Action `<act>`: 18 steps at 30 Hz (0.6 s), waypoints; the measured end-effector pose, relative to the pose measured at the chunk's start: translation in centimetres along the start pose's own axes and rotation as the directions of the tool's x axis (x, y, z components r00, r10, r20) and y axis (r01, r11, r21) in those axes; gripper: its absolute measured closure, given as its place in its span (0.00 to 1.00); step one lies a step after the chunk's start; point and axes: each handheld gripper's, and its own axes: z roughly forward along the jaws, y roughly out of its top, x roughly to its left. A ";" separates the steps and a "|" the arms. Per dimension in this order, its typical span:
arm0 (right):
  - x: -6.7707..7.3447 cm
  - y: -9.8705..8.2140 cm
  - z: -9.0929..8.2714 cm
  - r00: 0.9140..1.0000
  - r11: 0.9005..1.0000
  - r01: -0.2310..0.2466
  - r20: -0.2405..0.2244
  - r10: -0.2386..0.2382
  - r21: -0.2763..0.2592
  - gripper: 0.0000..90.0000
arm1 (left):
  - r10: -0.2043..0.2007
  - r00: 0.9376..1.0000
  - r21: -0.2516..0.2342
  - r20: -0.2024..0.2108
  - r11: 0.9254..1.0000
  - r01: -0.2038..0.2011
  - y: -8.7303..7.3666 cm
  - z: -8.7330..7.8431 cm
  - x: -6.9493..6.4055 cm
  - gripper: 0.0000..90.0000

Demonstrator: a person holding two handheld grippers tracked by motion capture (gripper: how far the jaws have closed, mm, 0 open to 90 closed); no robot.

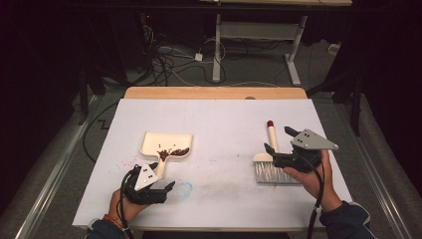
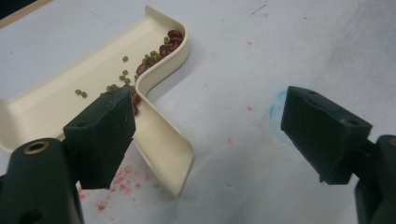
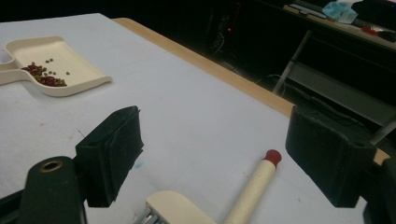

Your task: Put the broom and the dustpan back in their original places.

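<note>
— Starting at your left: why is the dustpan [image 1: 166,144] lying flat with its handle [image 1: 160,168] pointed back at you?

— Flat, it keeps its load. The red beans and small green ones [image 1: 173,152] sit heaped against its rear wall, by the root of the handle, and the open lip faces away across the white table cover [image 1: 219,124]. Your left gripper [image 1: 158,191] hovers just short of the handle's end, jaws spread wide and holding nothing; in the left gripper view the handle lies under the one jaw, not between the two (so nothing is gripped, as far as I can judge).

— And the pink specks around it?

— Crumbs or stains on the cover [image 2: 122,179] beside the handle, with a faint blue ring [image 1: 184,189] near your left gripper. I cannot tell whether any of it is loose.

— Further right, the brush?

— The hand brush [image 1: 271,167] lies flat, grey bristles toward you, cream handle with its red tip [image 3: 272,156] pointing away, well apart from the dustpan. Your right gripper [image 1: 279,145] hangs directly over it, jaws wide and empty, straddling the handle in the right gripper view. That lines you up to close on the handle should you want it.
</note>
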 end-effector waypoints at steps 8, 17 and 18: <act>0.2 -0.9 -0.2 1.000 1.000 0.008 -0.004 -0.008 -0.001 0.21 | 0.002 1.000 0.002 0.007 1.000 -0.002 0.0 0.1 -0.1 0.20; 0.2 -2.1 -0.8 1.000 1.000 0.002 -0.022 -0.002 -0.031 0.21 | 0.006 1.000 0.006 0.007 1.000 -0.006 0.0 0.1 -0.1 0.20; 0.2 -2.2 -0.8 1.000 1.000 0.004 -0.024 -0.005 -0.027 0.21 | 0.005 1.000 0.006 0.007 1.000 -0.005 0.0 0.1 -0.1 0.20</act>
